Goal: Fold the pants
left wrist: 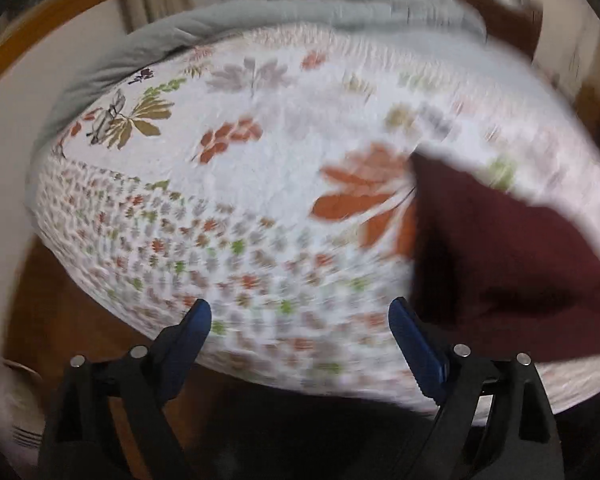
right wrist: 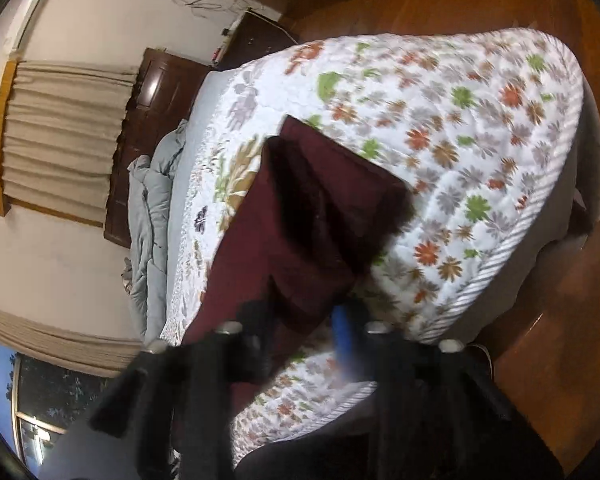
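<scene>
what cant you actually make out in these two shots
- Right wrist view: the right gripper is smeared by motion blur, so whether it pinches the pants is unclear.
- Left wrist view: the pants run off the right edge; their full shape is cut off.
- Left wrist view: the quilt pattern is blurred on the right side.
- Left gripper: open with nothing between its fingers, but the bed edge below is hidden by it.

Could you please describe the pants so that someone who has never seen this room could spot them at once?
Find the bed with the white quilt printed with orange, green and grey leaves. On it lie the pants, a flat, partly folded piece of cloth. They are the only plain dark maroon thing there, unlike the rumpled grey blanket further up the bed.
</scene>
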Demonstrator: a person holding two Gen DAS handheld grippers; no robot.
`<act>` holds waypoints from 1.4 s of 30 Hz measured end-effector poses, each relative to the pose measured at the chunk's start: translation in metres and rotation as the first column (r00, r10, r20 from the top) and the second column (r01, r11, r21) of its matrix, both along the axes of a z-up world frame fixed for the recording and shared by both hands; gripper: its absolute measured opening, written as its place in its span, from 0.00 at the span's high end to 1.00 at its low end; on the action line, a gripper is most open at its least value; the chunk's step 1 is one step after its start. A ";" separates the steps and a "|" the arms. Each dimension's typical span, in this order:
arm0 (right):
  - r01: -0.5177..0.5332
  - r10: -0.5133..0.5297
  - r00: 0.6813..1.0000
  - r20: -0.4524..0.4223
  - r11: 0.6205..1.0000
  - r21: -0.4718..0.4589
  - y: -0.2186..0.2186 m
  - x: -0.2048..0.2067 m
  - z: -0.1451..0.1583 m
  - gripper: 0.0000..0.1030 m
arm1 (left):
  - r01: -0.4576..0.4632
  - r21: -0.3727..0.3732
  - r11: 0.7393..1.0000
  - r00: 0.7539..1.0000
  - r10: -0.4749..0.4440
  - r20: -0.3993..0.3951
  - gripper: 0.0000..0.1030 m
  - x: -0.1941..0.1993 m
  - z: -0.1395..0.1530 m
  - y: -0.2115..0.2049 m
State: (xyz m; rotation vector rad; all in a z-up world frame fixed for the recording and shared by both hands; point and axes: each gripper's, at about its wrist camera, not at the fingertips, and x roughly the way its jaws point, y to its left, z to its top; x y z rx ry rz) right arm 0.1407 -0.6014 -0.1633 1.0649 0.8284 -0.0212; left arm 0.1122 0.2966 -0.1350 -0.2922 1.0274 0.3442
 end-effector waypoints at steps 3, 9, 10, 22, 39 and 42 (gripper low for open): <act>-0.009 0.009 1.000 0.005 0.999 -0.041 0.001 0.009 0.018 0.82 | 0.057 -0.195 0.979 0.994 -0.038 0.100 0.05 0.002 0.019 -0.020; -0.013 0.015 0.999 0.029 0.997 -0.074 -0.008 0.027 0.042 0.86 | 0.040 -0.421 0.906 0.999 -0.033 0.024 0.04 0.038 -0.016 -0.054; -0.016 0.019 0.999 0.038 0.997 -0.076 -0.009 0.030 0.048 0.86 | 0.021 -0.464 0.886 1.000 -0.014 0.019 0.04 0.042 -0.022 -0.053; -0.071 0.074 0.997 0.018 0.988 -0.134 -0.017 0.057 0.068 0.87 | -0.069 -0.576 0.815 0.998 0.059 -0.036 0.65 0.078 -0.049 -0.055; 0.004 -0.012 0.995 -0.096 0.997 -0.079 -0.044 0.029 -0.001 0.88 | -0.173 -0.714 0.679 0.978 0.202 -0.046 0.75 0.039 -0.081 -0.037; -0.020 0.012 0.996 -0.084 0.996 -0.087 -0.041 0.027 0.002 0.81 | -0.142 -0.684 0.716 0.983 0.182 -0.014 0.69 0.039 -0.072 -0.040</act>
